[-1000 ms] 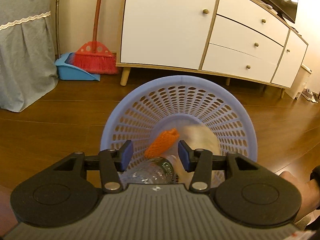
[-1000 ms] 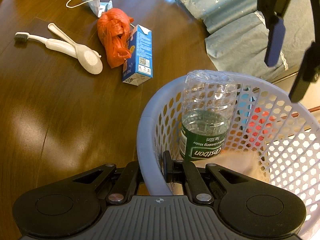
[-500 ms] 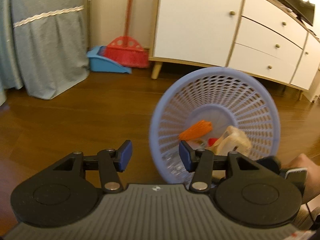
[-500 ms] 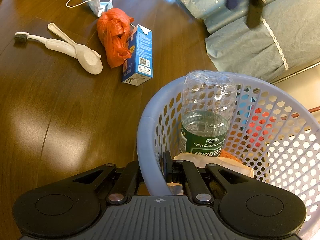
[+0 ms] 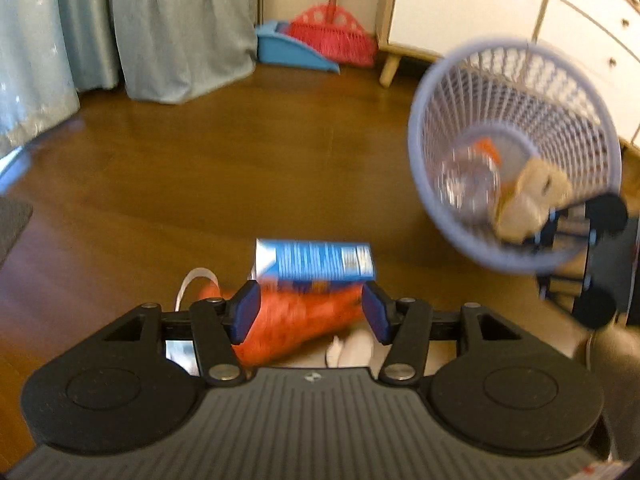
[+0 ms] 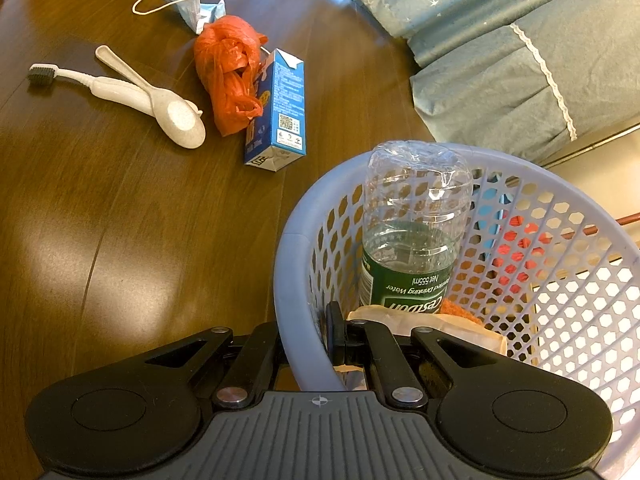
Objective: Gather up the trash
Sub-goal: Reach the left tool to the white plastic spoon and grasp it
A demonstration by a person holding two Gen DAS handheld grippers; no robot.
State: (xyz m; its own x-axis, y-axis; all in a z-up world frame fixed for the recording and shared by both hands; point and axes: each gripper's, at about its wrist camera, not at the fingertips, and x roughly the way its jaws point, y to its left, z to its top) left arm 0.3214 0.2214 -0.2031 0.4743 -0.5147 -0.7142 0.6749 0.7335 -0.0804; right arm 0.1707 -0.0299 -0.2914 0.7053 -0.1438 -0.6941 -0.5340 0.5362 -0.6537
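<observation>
Crumpled orange plastic bag (image 5: 296, 324) between spread left fingers (image 5: 245, 312); lavender perforated plastic basket (image 6: 294, 248) rim pinched by right fingers (image 6: 335, 330).

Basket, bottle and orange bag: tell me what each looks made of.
Basket: matte lilac plastic, moulded with hexagonal holes. Bottle: clear thin plastic, dented, glossy green label. Orange bag: thin plastic film, crumpled and slightly shiny.

Your right gripper (image 6: 308, 340) clamps the basket (image 6: 296, 248) rim, one finger inside, one outside. In the basket: a bottle (image 6: 416, 232) standing upside down, wrapper (image 6: 460, 326) beside it. On the floor (image 6: 120, 240) left of the basket: carton (image 6: 280, 108), bag (image 6: 228, 72) touching it, spoon (image 6: 160, 96) across the toothbrush (image 6: 72, 78), mask (image 6: 188, 4) beyond. Your left gripper (image 5: 308, 312), fingers apart, hovers over the bag.
</observation>
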